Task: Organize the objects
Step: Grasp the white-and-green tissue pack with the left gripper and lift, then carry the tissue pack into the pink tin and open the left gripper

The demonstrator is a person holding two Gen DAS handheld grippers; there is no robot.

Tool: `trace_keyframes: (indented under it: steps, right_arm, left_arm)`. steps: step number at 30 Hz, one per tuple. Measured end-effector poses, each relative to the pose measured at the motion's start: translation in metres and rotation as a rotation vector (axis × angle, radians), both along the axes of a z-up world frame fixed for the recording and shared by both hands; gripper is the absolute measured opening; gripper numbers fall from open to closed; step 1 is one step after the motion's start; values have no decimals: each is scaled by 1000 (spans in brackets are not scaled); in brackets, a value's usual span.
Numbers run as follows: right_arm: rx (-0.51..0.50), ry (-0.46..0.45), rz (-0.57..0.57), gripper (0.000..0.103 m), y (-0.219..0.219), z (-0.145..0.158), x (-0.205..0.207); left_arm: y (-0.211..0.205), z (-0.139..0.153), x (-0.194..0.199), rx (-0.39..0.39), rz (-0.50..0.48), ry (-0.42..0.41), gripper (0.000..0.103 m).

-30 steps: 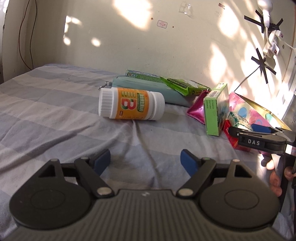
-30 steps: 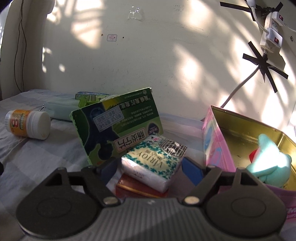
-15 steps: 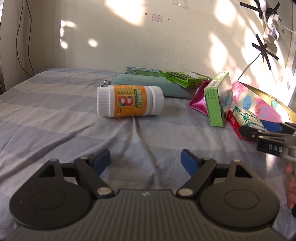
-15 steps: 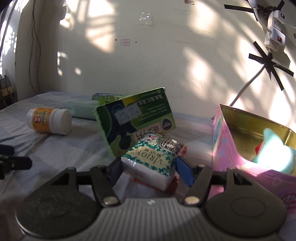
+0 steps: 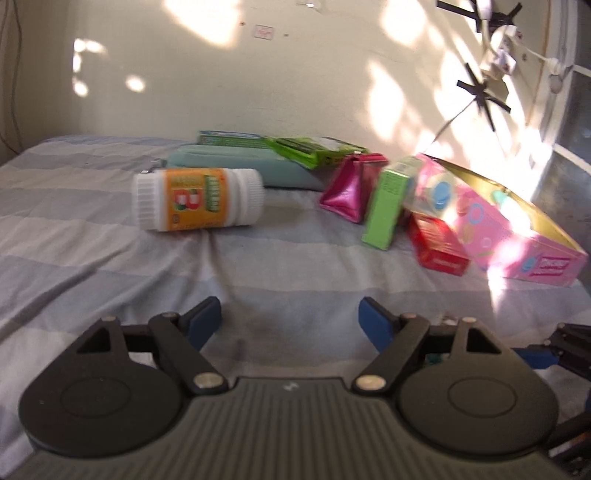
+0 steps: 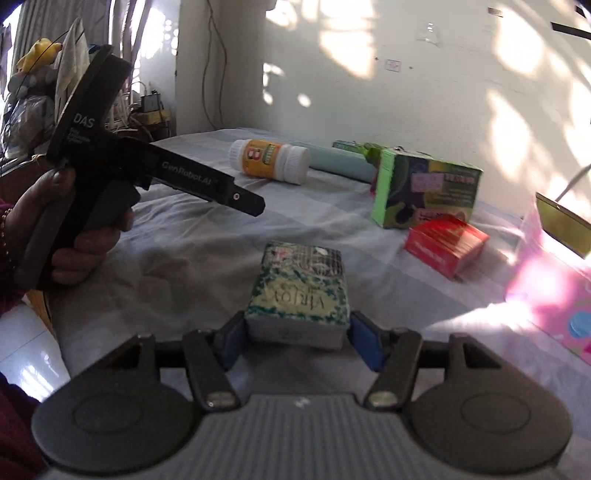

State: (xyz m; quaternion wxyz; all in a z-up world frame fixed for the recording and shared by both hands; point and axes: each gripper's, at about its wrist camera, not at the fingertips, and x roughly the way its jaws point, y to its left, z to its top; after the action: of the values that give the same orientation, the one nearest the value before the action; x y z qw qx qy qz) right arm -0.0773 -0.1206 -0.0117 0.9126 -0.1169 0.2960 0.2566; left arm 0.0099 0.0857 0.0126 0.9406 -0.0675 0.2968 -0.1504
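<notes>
right gripper [image 6: 295,341] jaws just closed onto tissue pack [image 6: 298,291]; we lifted it off red box [image 6: 445,243], carried left. left gripper [image 5: 290,314] wide, empty. placement pending.

A cream plaster wall [image 5: 295,92] dappled with sun patches rises behind the grey-and-blue striped bedsheet [image 5: 92,266]. High on it to the right, black tape crosses [image 5: 484,96] pin a white power strip [image 5: 504,61] and its thin cable. A small white sticker [image 5: 263,32] sits near the top. In the right wrist view a dark cord [image 6: 214,62] hangs down the wall corner, and a yellow soft toy [image 6: 38,51] sits by a bright curtained window [image 6: 147,48] at far left
</notes>
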Motion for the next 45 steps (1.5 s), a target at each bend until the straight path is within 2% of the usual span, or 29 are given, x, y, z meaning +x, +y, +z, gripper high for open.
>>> trace_keyframes:
  steps: [3, 6, 8, 13, 15, 17, 20, 25, 31, 34, 38, 41, 45]
  right_arm:
    - [24, 3, -70, 59, -19, 2, -7]
    - [40, -3, -116, 64, -34, 3, -11]
    - [52, -4, -119, 65, -40, 4, -14]
    - [54, -23, -92, 64, -34, 2, -18]
    - [45, -26, -98, 64, -30, -1, -16]
    - [42, -36, -114, 58, -34, -2, -16]
    - [66, -30, -162, 57, -55, 0, -18]
    - [62, -65, -306, 57, -105, 0, -35]
    - [61, -87, -511, 57, -176, -6, -49]
    - [47, -98, -595, 58, -204, -10, -54]
    - [45, -98, -657, 59, -231, -15, -57]
    - [47, -94, -677, 64, -240, -20, -59]
    - [67, -100, -672, 65, -240, -22, -61]
  left_arm:
    - [-35, 5, -4, -58, -169, 23, 78]
    - [-71, 10, -11, -20, -292, 16, 77]
    - [-86, 9, -14, 8, -347, 34, 72]
    - [-97, 8, -25, 21, -407, 82, 59]
    - [-102, 5, -25, 22, -399, 105, 59]
    - [-110, 5, -24, 36, -404, 108, 59]
    - [-130, 9, -22, 32, -452, 118, 59]
    - [-195, 11, -13, 61, -573, 120, 59]
    - [-284, 10, -17, 110, -726, 85, 59]
    - [-316, 6, -20, 106, -791, 94, 59]
    - [-338, 2, -22, 128, -799, 86, 59]
    - [-337, 3, -18, 119, -778, 111, 60]
    - [-330, 5, -14, 100, -749, 130, 59]
